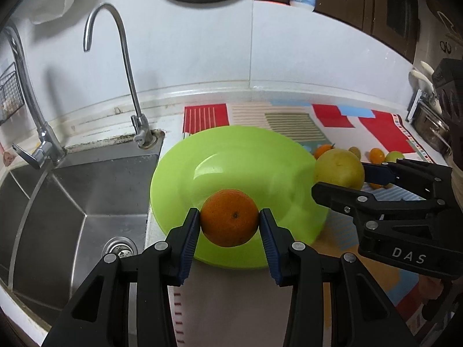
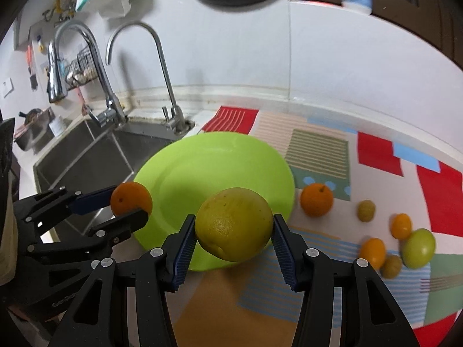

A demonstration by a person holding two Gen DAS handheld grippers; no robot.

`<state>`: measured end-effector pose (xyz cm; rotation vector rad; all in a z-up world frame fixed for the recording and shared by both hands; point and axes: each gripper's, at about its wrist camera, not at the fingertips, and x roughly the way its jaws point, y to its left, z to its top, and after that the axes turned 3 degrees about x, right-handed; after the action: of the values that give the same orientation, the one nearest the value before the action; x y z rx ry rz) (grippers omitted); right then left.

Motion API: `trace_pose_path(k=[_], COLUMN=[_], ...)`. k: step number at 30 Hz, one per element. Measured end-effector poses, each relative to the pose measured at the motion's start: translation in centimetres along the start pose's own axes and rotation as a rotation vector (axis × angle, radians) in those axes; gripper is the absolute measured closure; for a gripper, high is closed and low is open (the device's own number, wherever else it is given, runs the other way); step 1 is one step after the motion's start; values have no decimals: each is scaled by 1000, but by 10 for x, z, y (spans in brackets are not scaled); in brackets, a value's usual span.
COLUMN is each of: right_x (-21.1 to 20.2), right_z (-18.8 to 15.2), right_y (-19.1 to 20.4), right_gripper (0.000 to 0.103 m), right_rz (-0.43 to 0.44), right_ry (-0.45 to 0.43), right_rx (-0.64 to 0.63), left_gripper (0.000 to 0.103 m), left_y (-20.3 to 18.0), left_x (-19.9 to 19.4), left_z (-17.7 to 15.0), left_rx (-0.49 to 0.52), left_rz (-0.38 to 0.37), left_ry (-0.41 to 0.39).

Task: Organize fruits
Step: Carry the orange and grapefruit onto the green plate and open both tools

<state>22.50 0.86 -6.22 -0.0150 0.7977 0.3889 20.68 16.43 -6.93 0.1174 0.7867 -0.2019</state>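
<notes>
A green plate [image 1: 254, 156] sits on the patterned mat [image 2: 318, 150] on the tabletop beside the sink [image 1: 72, 190]. The right hand-held gripper [image 2: 233, 231] grasps a large yellow fruit [image 2: 233, 228] above the plate's near rim, while the left hand-held gripper [image 1: 230, 219] grasps an orange [image 1: 230, 217] over the plate. Smaller fruits [image 2: 399, 240] lie loose on the mat, right of the plate.

We see the left gripper [image 1: 229, 219] clamped on an orange [image 1: 229, 217] above the near rim of a green plate [image 1: 231, 159]. The right gripper [image 1: 344, 173] comes in from the right, gripping a yellow fruit [image 1: 339, 171] just beside the plate's right edge. A steel sink [image 1: 72, 202] lies left, and small fruits [image 1: 376, 154] sit on the patterned mat [image 1: 332, 121].
</notes>
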Motion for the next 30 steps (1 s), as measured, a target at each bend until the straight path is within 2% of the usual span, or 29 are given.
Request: trace_pose_path(k=[8, 16, 18, 19, 23, 30], right_x=[39, 56, 57, 57, 41, -7], right_z=[7, 8, 7, 7, 9, 4], right_y=[2, -1, -2, -3, -4, -5], right_gripper=[51, 51, 51, 50, 41, 41], right_rz=[1, 2, 5, 7, 5, -65], right_ry=[54, 85, 88, 91, 52, -44], right_rx=[-7, 3, 9, 14, 35, 37], left_gripper=[61, 61, 54, 46, 42, 35], left_y=[16, 19, 19, 20, 22, 14], left_x=[28, 42, 39, 37, 21, -11], left_z=[4, 3, 3, 3, 6, 7], left_rx=[-4, -22, -21, -25, -46, -45], left_rz=[-12, -28, -19, -10, 10, 14], left_ry=[32, 71, 65, 56, 19, -51])
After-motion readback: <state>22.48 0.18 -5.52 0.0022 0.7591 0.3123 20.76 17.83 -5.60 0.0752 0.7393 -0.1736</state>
